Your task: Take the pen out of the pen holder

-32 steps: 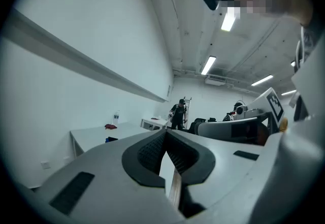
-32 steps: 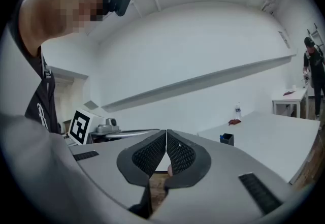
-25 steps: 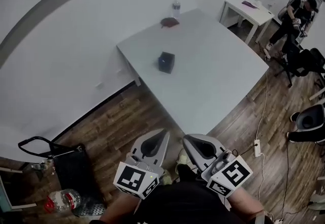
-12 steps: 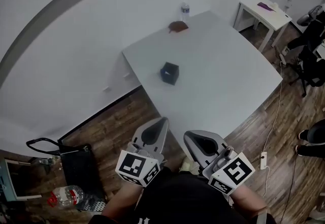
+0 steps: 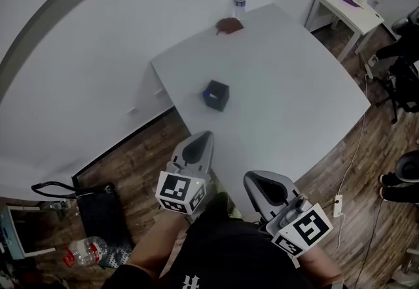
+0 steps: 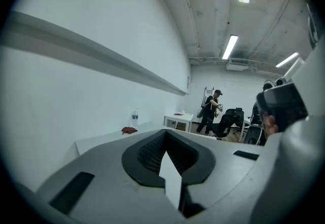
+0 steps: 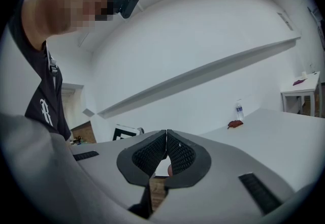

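A small dark square pen holder (image 5: 215,95) stands on the white table (image 5: 294,104), near its left edge. I cannot make out a pen in it at this distance. My left gripper (image 5: 203,136) is held over the wooden floor just short of the table's near corner, and its jaws meet at the tip. My right gripper (image 5: 253,178) is lower and closer to my body, also with its jaws together. Both hold nothing. In the left gripper view (image 6: 166,132) and the right gripper view (image 7: 166,132) the pads touch, and the holder is hidden.
A water bottle (image 5: 239,4) and a reddish-brown thing (image 5: 229,25) sit at the table's far corner. A small white side table (image 5: 344,9) and office chairs (image 5: 406,84) are at the right. A black cart (image 5: 98,212) and a plastic bottle (image 5: 85,251) are on the floor at the left.
My left gripper has moved up and forward toward the table's near corner. The right gripper has dropped slightly lower and to the right. The head view has shifted a little.
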Motion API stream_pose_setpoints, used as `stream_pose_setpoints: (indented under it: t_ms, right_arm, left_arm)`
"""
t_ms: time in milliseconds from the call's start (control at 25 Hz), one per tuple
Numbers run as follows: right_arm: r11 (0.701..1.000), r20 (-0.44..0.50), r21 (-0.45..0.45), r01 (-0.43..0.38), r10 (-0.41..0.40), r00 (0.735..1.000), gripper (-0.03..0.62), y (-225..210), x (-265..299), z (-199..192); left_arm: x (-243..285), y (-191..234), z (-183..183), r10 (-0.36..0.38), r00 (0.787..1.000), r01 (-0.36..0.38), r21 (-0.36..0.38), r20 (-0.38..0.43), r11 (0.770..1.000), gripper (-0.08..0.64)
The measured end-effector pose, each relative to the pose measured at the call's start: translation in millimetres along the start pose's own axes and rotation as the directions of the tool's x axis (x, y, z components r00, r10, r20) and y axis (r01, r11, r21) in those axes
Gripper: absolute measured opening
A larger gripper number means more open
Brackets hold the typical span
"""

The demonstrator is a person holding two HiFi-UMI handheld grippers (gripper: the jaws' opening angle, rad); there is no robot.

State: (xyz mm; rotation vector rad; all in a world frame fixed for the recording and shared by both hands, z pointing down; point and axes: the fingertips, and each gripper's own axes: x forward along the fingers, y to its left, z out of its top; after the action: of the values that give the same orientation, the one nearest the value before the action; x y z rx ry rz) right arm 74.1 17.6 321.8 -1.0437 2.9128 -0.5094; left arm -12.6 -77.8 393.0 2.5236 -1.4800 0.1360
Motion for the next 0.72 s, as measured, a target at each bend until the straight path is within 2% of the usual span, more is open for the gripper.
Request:
stream_pose_setpoints:
  t_ms: [320, 520, 720]
  right_arm:
    - [0.998, -0.082, 0.04, 0.046, -0.043, 0.996, 0.012, -38.4, 45.6, -6.7]
    - [0.996, -0.145, 0.065, 0.062, -0.052, 0.988, 0.014, -61.0, 78.7, -19.7]
    - [0.993, -0.195, 0.091, 0.076, -0.057, 0.979, 0.013, -77.1, 100.3, -30.6]
  left_arm:
    - [75.8, 78.0, -42.2, 0.033, 0.999, -0.033, -0.003, 0.003, 0.999, 0.006]
    - [115.9, 115.7, -71.6, 0.043, 0.998, -0.044, -0.019, -0.041, 0.999, 0.006]
    - [143.4, 136.3, -102.8, 0.048, 0.994, -0.05, -0.023, -0.101, 0.998, 0.008]
